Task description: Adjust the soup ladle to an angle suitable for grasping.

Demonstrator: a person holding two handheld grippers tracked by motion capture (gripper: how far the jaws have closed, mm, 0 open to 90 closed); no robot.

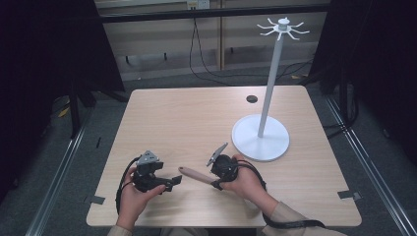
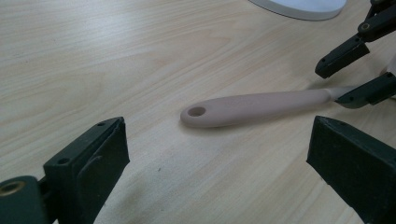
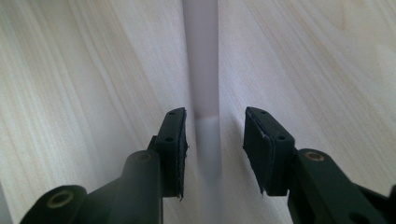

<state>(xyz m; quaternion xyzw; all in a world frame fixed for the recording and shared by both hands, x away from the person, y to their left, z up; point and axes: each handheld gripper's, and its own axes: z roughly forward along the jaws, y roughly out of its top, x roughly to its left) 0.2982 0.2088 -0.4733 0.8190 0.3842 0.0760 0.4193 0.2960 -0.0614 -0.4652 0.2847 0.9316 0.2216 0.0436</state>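
A pink-handled utensil (image 1: 195,174) lies flat on the bench (image 1: 187,113) near its front edge, between the two hands, its holed handle end pointing toward the left tongs (image 1: 172,182). These wait released just beside that end, their jaws wide apart with nothing between them. The right tongs (image 3: 212,144) straddle the utensil's neck with jaws released and a gap on each side, so the step in hand looks like a grasp about to be made; next they should clench on the neck and lift, perhaps toward the white hook stand (image 1: 268,98) near the bench's right edge.
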